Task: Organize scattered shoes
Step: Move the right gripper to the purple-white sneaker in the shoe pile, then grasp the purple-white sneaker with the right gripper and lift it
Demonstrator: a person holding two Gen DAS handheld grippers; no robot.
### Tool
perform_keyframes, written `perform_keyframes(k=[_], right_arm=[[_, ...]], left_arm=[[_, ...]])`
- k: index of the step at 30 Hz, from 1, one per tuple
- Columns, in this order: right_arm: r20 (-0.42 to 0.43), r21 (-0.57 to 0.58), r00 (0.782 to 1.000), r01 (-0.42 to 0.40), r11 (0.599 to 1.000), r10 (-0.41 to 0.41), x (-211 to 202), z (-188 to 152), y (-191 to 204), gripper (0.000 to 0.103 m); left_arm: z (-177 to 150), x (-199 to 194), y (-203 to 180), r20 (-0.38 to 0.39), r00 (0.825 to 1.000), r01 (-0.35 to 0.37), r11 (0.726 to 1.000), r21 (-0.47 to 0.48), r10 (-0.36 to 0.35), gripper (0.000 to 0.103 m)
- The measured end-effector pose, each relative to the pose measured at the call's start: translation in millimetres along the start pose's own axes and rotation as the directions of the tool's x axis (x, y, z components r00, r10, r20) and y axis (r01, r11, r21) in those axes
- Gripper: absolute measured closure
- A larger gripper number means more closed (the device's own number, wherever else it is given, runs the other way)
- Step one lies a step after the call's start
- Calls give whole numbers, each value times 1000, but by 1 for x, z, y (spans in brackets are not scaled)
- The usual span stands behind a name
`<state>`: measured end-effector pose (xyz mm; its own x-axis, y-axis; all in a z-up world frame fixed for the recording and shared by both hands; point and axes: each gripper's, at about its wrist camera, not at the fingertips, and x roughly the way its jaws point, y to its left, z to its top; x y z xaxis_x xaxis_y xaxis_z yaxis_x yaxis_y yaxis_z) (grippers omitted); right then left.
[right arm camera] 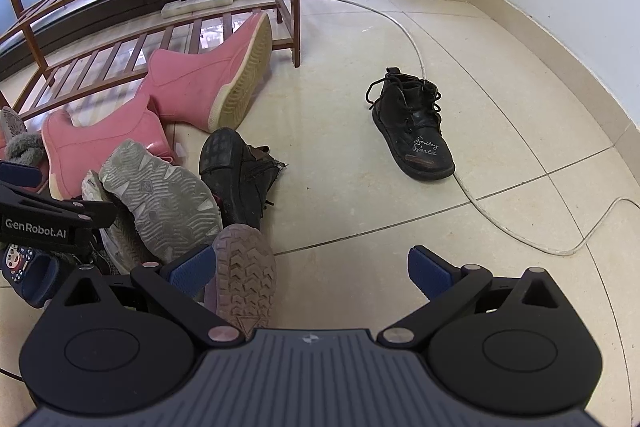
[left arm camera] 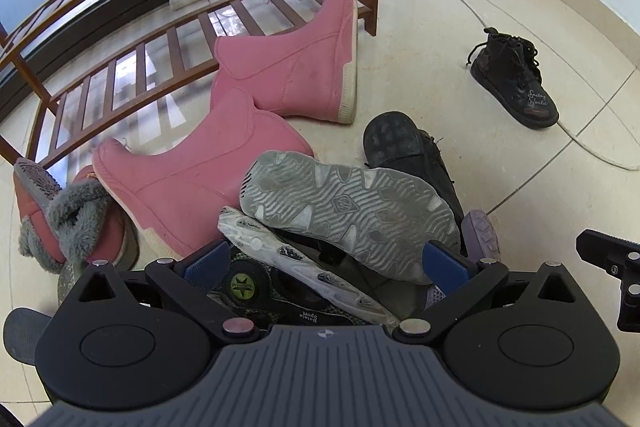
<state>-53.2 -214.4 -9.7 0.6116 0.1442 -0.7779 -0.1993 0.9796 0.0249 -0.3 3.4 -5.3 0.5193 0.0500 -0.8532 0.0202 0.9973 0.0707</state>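
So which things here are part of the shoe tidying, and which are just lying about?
Part of the job:
pink boots
grey-soled sneaker
upright black lace-up boot
tipped black boot
fur-lined pink slipper
purple-soled shoe
wooden shoe rack

Just lying about:
power strip
white cable

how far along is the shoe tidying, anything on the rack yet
Nothing looks done: the wooden rack shows only bare slats. In hand: nothing; the left gripper is open over the grey-soled sneaker in the pile, and the right gripper is open too. Left: the pink boots lying on their sides, the pile, and the lone black boot.
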Motion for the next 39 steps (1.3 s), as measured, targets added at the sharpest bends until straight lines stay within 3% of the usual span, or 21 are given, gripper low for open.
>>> perform_keyframes(k=[9,21,25,30,31,33,35,39], right_arm=[[-18,-23,999,-32,999,31,9,-7,-2,0],[-109,-87,987,-131,988,121,53,-7,10,7],[-137,-93,979,-163,982,150,69,2,25,28],[-160,-85,969,-206,975,191,88,15,31,37],[-163,-94,968,-205,974,188,91,15,33,46],[-170,-90,964,-221,971,203,96,15,32,54],[-175,-75,962,-223,972,207,96,14,28,70],[-183,-39,968,-181,983,171,88,6,9,83]], left_arm=[[-4,5,3,27,999,37,999,33,-38,0],[-24,19,16,-44,996,74,997,31,-72,3],[-29,21,24,-72,993,92,996,17,-90,12],[-33,25,32,-125,985,118,993,-18,-119,21],[-34,26,32,-129,984,123,992,-17,-124,24],[-35,28,31,-138,981,137,990,-14,-138,32],[-35,30,28,-150,975,161,987,-14,-161,47],[-36,33,23,-168,965,202,979,-14,-202,62]])
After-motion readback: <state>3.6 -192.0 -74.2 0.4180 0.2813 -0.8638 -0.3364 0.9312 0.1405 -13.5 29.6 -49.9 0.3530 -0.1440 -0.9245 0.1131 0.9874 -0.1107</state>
